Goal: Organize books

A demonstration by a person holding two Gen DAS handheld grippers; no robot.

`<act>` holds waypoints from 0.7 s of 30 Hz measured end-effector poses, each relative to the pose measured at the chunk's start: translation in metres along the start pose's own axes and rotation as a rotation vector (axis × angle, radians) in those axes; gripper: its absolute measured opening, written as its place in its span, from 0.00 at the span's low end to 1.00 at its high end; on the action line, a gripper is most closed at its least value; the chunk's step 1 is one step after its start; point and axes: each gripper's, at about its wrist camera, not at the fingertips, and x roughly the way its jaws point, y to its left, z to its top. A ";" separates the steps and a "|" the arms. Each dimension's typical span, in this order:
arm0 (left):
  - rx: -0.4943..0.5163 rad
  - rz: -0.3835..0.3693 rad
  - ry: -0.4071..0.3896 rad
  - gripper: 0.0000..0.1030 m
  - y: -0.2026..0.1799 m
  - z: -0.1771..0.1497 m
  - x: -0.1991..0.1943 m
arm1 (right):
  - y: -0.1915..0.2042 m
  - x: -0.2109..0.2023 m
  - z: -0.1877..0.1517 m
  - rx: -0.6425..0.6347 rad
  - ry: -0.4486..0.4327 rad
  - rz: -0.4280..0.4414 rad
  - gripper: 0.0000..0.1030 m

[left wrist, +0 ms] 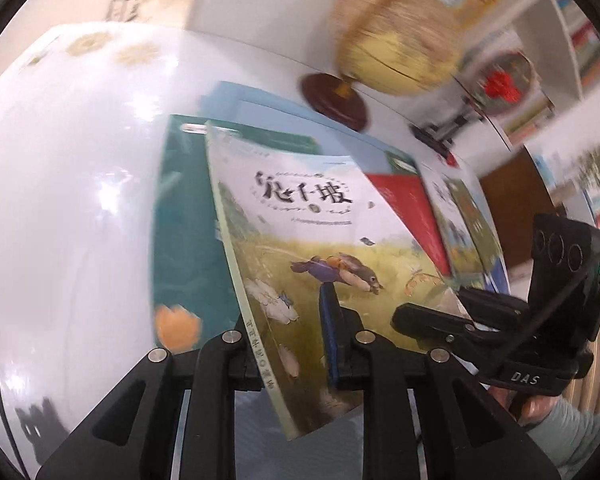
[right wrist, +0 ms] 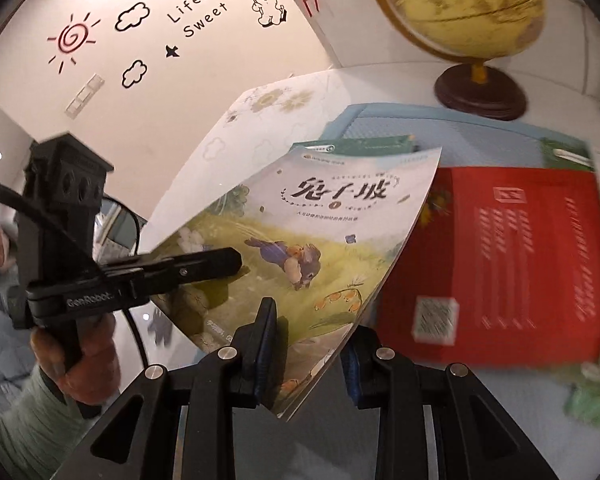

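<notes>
Both claws, left claw (left wrist: 296, 344) and right claw (right wrist: 311, 360), grip the picture book (left wrist: 319, 248) tilted above the white bench (left wrist: 80, 200), near a red book (right wrist: 499, 256).

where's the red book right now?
The red book lies flat on the white table, right of centre in the right wrist view, beside the lifted rabbit picture book and in front of the globe.

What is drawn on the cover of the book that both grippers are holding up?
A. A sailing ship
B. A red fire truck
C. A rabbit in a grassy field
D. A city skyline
C: the lifted picture book shows a clothed rabbit in a yellow-green meadow, with both grippers on it.
</notes>
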 end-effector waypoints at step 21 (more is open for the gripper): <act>0.076 0.158 0.126 0.25 0.035 -0.016 0.018 | -0.007 0.052 0.009 -0.025 0.095 -0.160 0.30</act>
